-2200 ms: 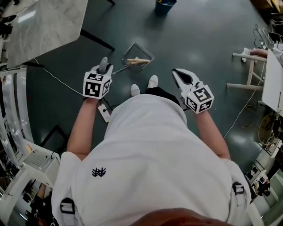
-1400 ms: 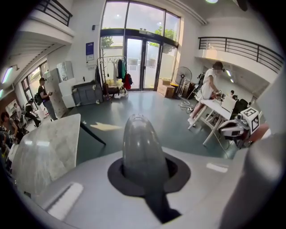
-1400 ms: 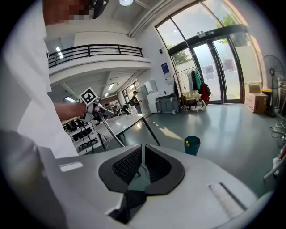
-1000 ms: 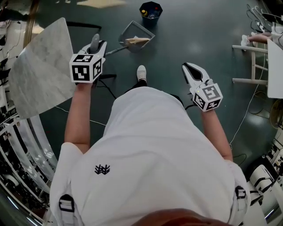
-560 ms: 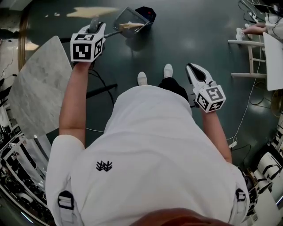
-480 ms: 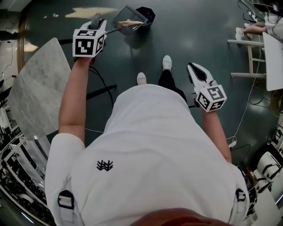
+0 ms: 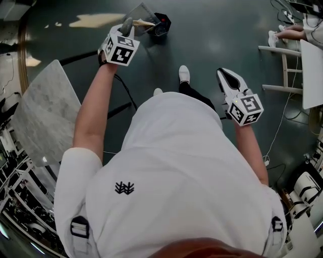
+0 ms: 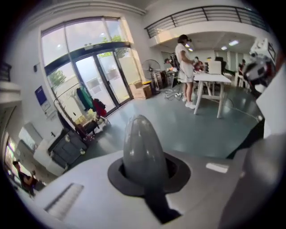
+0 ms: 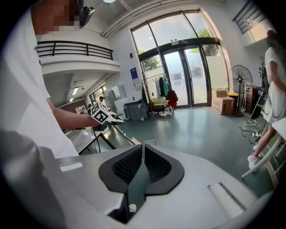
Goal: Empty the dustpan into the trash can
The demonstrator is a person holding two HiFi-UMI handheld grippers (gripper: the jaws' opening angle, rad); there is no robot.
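My left gripper (image 7: 125, 29) is shut on the grey handle (image 8: 141, 148) of the dustpan (image 7: 137, 12), whose rounded end sticks up between the jaws. The clear pan is held out at the top of the head view, tipped over the dark trash can (image 7: 160, 23), with beige debris (image 7: 145, 22) at its lower edge. My right gripper (image 7: 225, 76) hangs at my right side, shut with nothing between its jaws (image 9: 141, 166). In the right gripper view the left gripper (image 9: 102, 116) shows far off to the left.
A marble tabletop (image 7: 44, 117) on black legs stands to my left. A white chair frame (image 7: 279, 64) and white table (image 7: 313, 70) are on the right, with a cable (image 7: 284, 118) trailing over the dark floor. A beige patch (image 7: 96, 20) marks the floor near the can.
I have walked up to the trash can. My left gripper carried the dustpan forward and now holds it tipped over the can. The right gripper stayed shut at my side.
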